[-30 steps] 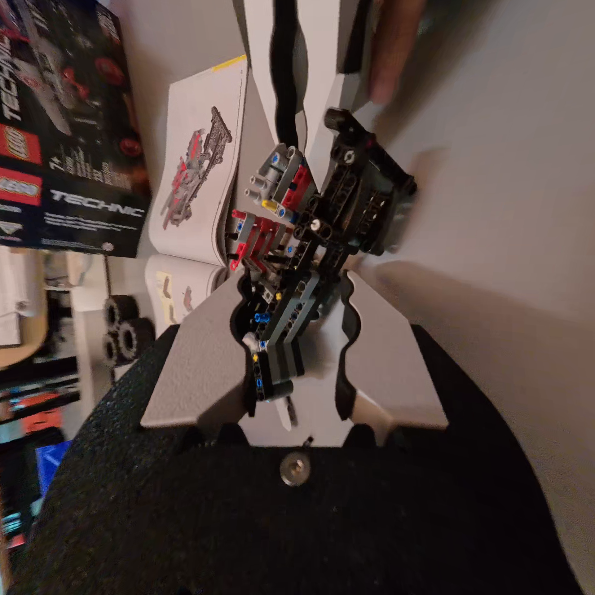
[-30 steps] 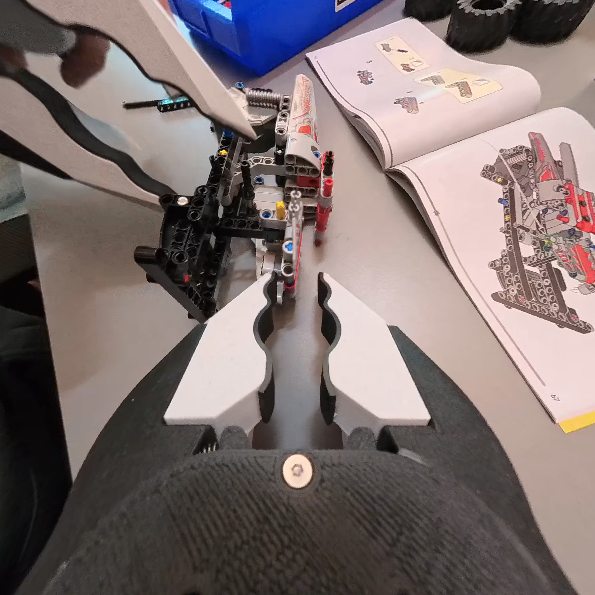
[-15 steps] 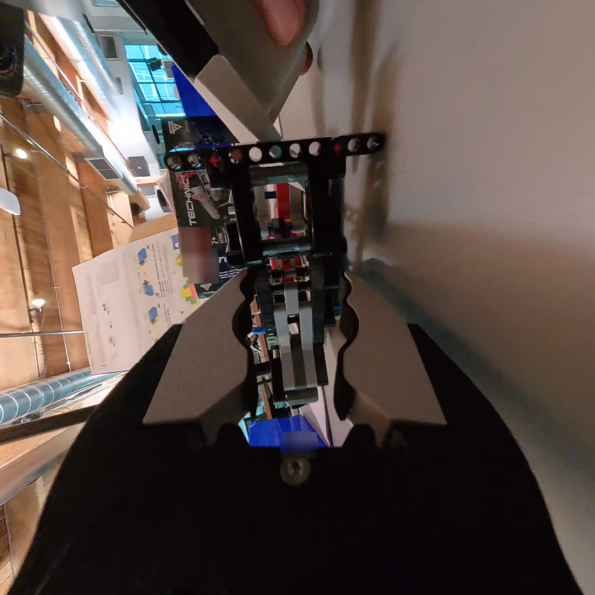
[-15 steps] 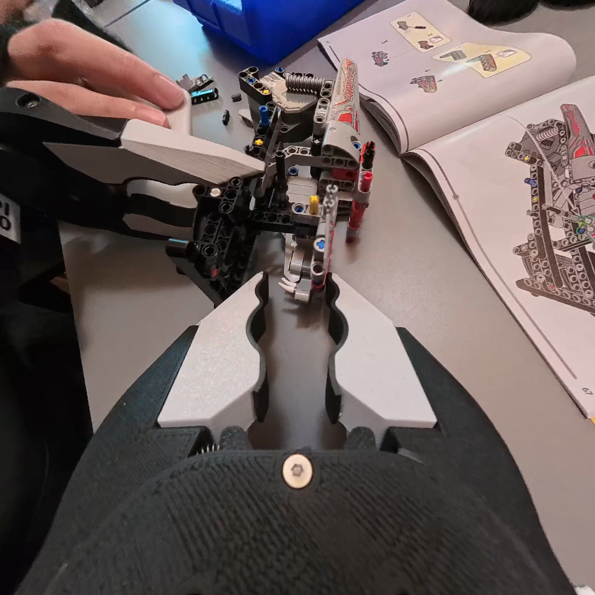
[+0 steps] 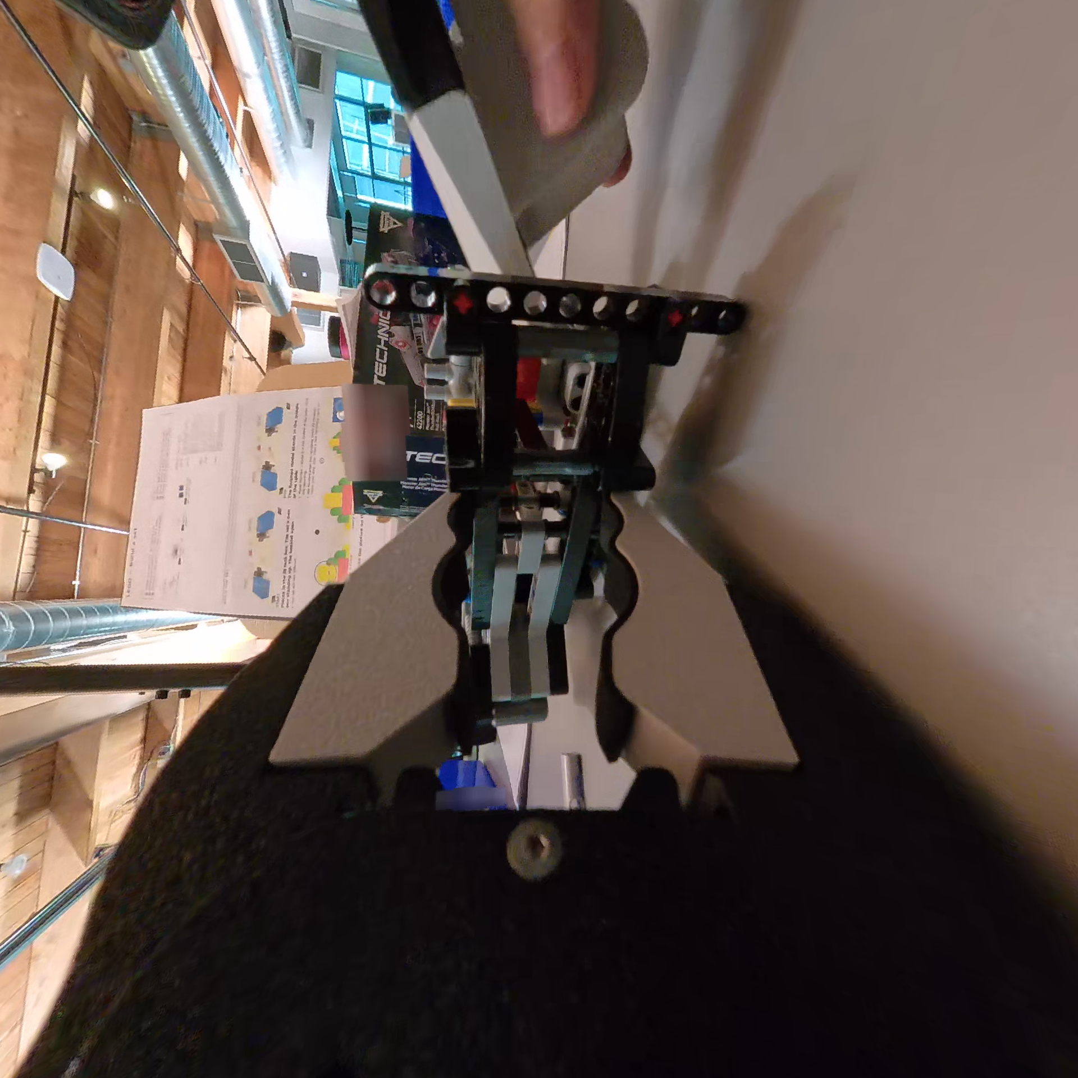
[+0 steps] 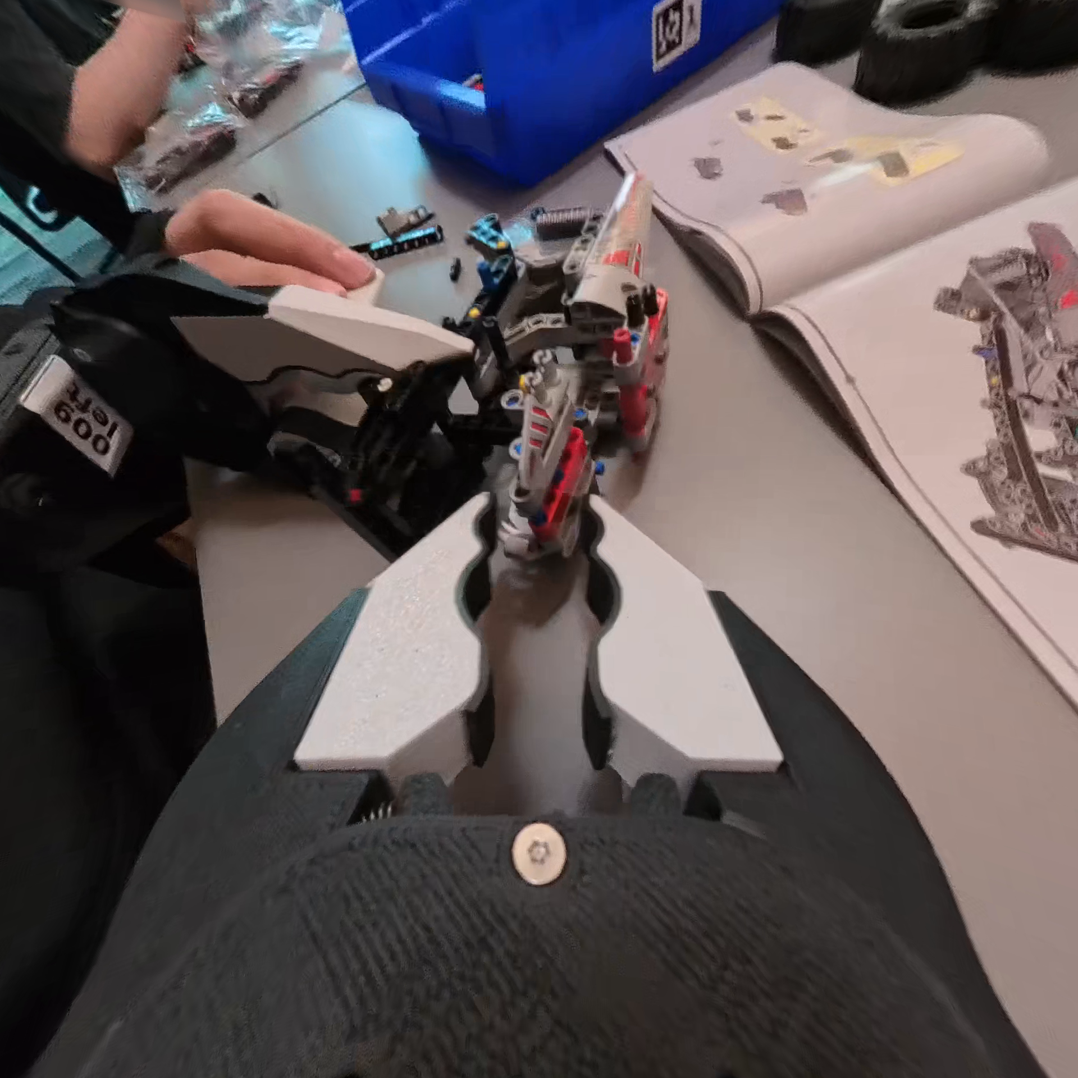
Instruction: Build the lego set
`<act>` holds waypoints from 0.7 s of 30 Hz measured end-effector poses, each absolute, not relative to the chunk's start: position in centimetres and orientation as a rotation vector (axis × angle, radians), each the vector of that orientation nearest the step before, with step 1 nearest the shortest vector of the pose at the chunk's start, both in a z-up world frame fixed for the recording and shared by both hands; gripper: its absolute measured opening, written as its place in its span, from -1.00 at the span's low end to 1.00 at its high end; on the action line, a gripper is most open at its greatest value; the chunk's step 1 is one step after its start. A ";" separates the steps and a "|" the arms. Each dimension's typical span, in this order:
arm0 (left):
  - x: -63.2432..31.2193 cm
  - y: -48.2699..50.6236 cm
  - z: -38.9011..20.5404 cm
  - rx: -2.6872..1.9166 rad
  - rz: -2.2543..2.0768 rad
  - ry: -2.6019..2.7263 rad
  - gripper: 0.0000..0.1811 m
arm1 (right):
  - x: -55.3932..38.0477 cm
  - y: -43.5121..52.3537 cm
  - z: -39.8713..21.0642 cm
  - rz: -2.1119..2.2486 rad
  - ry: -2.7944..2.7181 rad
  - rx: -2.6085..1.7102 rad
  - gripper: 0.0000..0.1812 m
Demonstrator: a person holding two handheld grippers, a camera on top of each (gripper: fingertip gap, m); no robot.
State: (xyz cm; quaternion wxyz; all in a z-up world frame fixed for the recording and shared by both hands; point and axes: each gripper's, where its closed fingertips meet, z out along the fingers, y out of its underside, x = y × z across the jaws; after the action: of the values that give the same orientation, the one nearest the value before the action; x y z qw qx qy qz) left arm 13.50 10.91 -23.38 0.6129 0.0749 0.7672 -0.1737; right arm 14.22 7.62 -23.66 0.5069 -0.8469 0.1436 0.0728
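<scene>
Between the two grippers sits the half-built lego model (image 6: 560, 373), one end resting on the grey bench (image 6: 729, 496) and the rest propped up. The left gripper (image 5: 531, 513) has its fingers closed in on the black frame end, so that side looks properly clamped. The right gripper (image 6: 539, 507) has its fingertips on either side of the red and grey nose bit, with only a narrow gap. I honestly can't tell if it's pinching or just sitting around it, since the picture is blurry there.

Behind the model you've got the open instruction booklet (image 6: 875, 192), a blue parts bin (image 6: 525, 99), some black tyres (image 6: 933, 52) and a few loose pieces (image 6: 402, 233) on the bench.

What I'd worry about: both grippers are on opposite ends of a model held together by pins. If one twists or pulls while the other holds firm, the thin red and grey section could pop off or bend at a joint. Also the model is tilted, so if the left side lets go it probably flops over onto the bench and sheds parts.
</scene>
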 end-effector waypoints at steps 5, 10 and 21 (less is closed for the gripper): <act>12.5 11.8 -23.9 0.153 -0.381 1.792 -0.48 | 14.4 8.4 -23.0 -0.213 0.167 -2.061 -0.86; 9.7 12.9 -23.8 0.126 -0.406 1.866 -0.54 | 11.8 9.6 -21.7 -0.702 -0.172 -1.992 -0.90; 6.4 13.5 -24.2 -0.029 -0.574 1.874 -0.65 | 9.0 11.5 -19.2 -1.212 -0.548 -1.831 -0.94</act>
State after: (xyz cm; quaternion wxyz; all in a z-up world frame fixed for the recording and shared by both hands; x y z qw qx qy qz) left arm 6.45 13.47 -24.20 0.5572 -0.0125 0.7939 -0.2431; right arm 8.99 11.50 -19.23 0.4254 -0.7322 -0.2191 -0.4847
